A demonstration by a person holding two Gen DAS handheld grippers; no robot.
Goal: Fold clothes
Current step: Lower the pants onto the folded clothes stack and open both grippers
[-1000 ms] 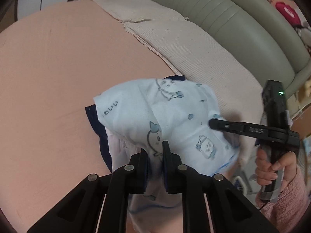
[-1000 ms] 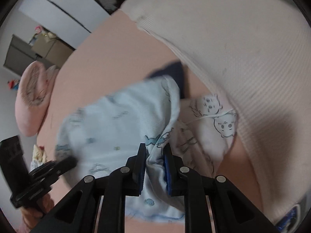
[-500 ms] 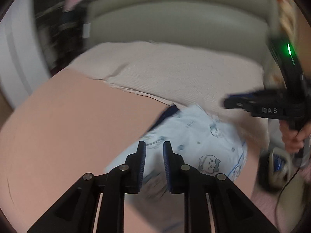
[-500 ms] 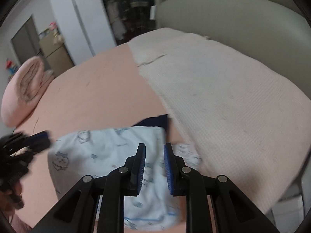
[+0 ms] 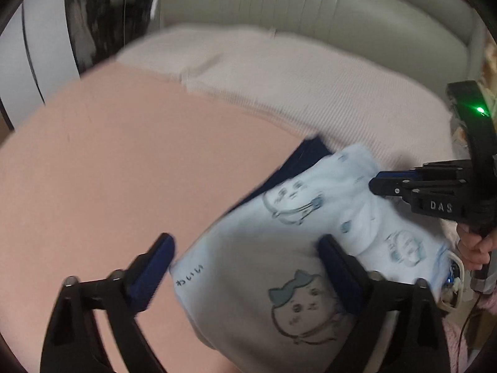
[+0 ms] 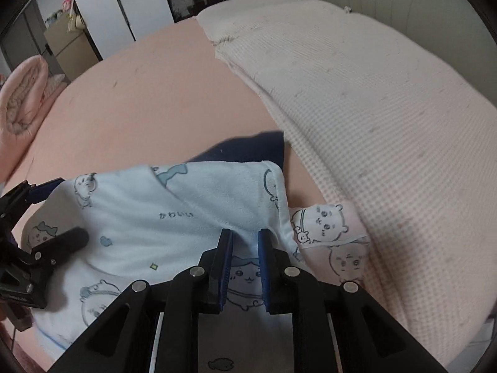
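A folded light-blue garment with cartoon animal prints (image 5: 279, 264) (image 6: 174, 214) lies on the pink bed, on top of a dark navy garment (image 5: 298, 158) (image 6: 248, 149) and a pink printed garment (image 6: 326, 227). My left gripper (image 5: 245, 258) is wide open just above the blue garment's near corner; it also shows at the left of the right wrist view (image 6: 52, 217). My right gripper (image 6: 245, 242) is slightly open and empty over the garment's right edge; it also shows in the left wrist view (image 5: 377, 183).
A cream waffle-textured blanket (image 6: 372, 93) covers the bed's right side against a grey-green padded headboard (image 5: 310, 9). A rolled pink quilt (image 6: 21, 99) lies far left. The pink sheet (image 5: 124, 171) stretches to the left.
Both grippers let go of the blue garment and pulled back. My left gripper opened wide. The garment now lies folded on the pile.
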